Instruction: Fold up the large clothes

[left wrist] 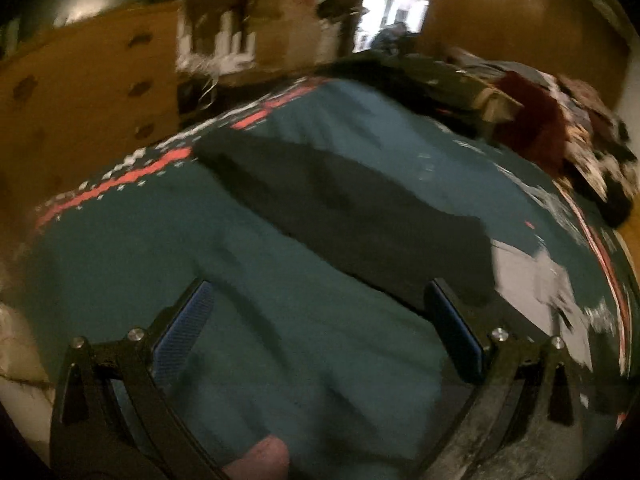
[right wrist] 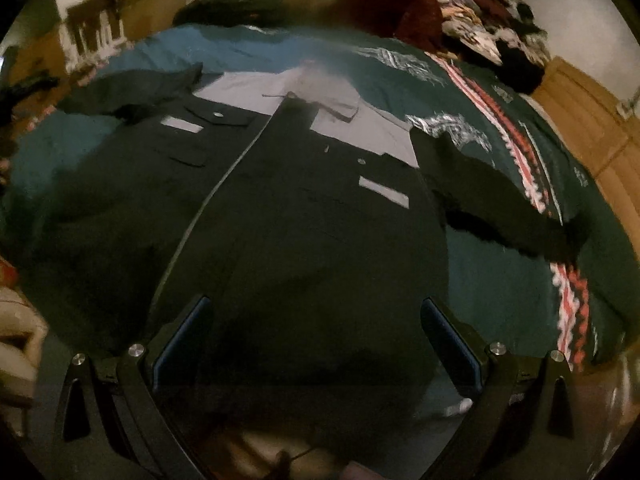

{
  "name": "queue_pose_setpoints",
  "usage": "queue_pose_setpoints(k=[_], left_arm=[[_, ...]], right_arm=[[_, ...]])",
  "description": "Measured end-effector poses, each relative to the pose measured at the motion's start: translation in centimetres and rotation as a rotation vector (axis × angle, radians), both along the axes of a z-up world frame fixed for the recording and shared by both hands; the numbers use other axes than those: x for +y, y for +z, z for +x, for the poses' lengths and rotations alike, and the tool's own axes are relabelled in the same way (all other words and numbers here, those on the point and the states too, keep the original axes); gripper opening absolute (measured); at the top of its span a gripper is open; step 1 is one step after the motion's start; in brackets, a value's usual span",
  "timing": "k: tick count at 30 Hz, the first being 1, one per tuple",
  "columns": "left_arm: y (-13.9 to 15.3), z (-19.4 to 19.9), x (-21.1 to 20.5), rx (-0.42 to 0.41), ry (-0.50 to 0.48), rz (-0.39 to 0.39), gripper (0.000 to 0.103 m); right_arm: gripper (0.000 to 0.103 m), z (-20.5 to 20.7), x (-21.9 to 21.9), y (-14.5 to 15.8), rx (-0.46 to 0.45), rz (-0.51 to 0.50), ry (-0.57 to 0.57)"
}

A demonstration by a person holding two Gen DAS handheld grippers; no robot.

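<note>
A large black jacket [right wrist: 304, 216] with grey lining, chest pockets and grey patches lies spread open and flat on a teal bedspread [right wrist: 500, 280]. My right gripper [right wrist: 316, 320] is open and empty, hovering over the jacket's lower part. In the blurred left wrist view, a black sleeve of the jacket [left wrist: 360, 208] lies across the teal bedspread [left wrist: 280, 340]. My left gripper [left wrist: 320, 308] is open and empty above the bedspread, just short of the sleeve.
A pile of mixed clothes [right wrist: 472, 20] sits at the far right corner of the bed, also in the left wrist view [left wrist: 580, 136]. The bedspread has red and white patterned borders [right wrist: 520, 152]. Wooden furniture [left wrist: 80, 92] stands left of the bed.
</note>
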State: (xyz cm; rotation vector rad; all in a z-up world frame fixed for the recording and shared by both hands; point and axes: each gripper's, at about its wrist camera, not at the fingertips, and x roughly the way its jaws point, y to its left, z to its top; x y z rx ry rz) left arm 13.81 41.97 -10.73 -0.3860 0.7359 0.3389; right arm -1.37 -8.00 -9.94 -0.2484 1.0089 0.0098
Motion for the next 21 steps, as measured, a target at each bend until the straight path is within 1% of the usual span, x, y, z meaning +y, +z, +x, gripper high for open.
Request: queue_pose_setpoints(k=[1, 2, 4, 5, 6, 7, 8, 9, 10, 11, 13, 14, 15, 17, 18, 20, 21], left_arm=[[-0.9, 0.4, 1.1, 0.021, 0.015, -0.007, 0.103], [-2.5, 0.9, 2.4, 0.064, 0.035, -0.01, 0.103], [-5.8, 1.3, 4.1, 0.164, 0.071, -0.045, 0.103], [-8.0, 1.4, 4.7, 0.231, 0.086, -0.072, 0.103], [-9.5, 1.3, 4.3, 0.253, 0.056, -0.041, 0.103], [-9.4, 0.9, 3.2, 0.229, 0.04, 0.028, 0.103], [-9.2, 0.5, 2.3, 0.224, 0.033, 0.077, 0.103], [-9.1, 0.2, 1.5, 0.251, 0.03, 0.104, 0.103], [-9.0, -0.3, 1.1, 0.259, 0.025, 0.113, 0.103], [-8.8, -0.8, 0.9, 0.256, 0.024, 0.105, 0.103], [-8.3, -1.7, 1.4, 0.235, 0.017, 0.046, 0.103], [-7.7, -1.9, 2.0, 0.214, 0.01, 0.009, 0.102], [-6.3, -1.7, 3.1, 0.148, 0.001, -0.058, 0.102], [-4.6, -1.9, 5.0, 0.056, 0.015, -0.125, 0.102], [-3.5, -1.9, 6.6, -0.017, 0.023, -0.189, 0.102], [-3.0, -0.7, 8.8, -0.085, -0.001, -0.303, 0.103], [-3.3, 0.5, 10.2, -0.09, -0.005, -0.354, 0.103]], right_arm=[[0.103, 1.6, 0.2, -1.2, 0.009, -0.029, 0.003], [0.103, 2.8, 0.3, -2.1, 0.016, -0.044, 0.005], [0.103, 5.9, 0.1, -4.2, 0.04, -0.052, -0.006], [0.103, 7.0, -0.1, -5.0, 0.048, -0.047, -0.014], [0.103, 8.3, -0.4, -5.9, 0.055, -0.042, -0.024], [0.103, 9.9, -0.8, -7.1, 0.063, -0.045, -0.044], [0.103, 10.7, -1.0, -8.1, 0.076, -0.043, -0.058], [0.103, 11.8, -1.5, -9.6, 0.111, -0.035, -0.073], [0.103, 12.3, -1.8, -10.6, 0.143, -0.02, -0.081], [0.103, 12.9, -2.3, -11.9, 0.185, 0.02, -0.093], [0.103, 12.9, -3.2, -12.6, 0.176, 0.085, -0.105], [0.103, 12.8, -3.4, -12.6, 0.164, 0.097, -0.103], [0.103, 12.6, -3.5, -12.7, 0.153, 0.103, -0.097], [0.103, 12.4, -3.9, -12.9, 0.138, 0.124, -0.084], [0.103, 12.4, -4.1, -13.0, 0.137, 0.136, -0.082], [0.103, 12.4, -4.3, -13.0, 0.139, 0.145, -0.076], [0.103, 12.5, -4.3, -13.0, 0.141, 0.142, -0.078]])
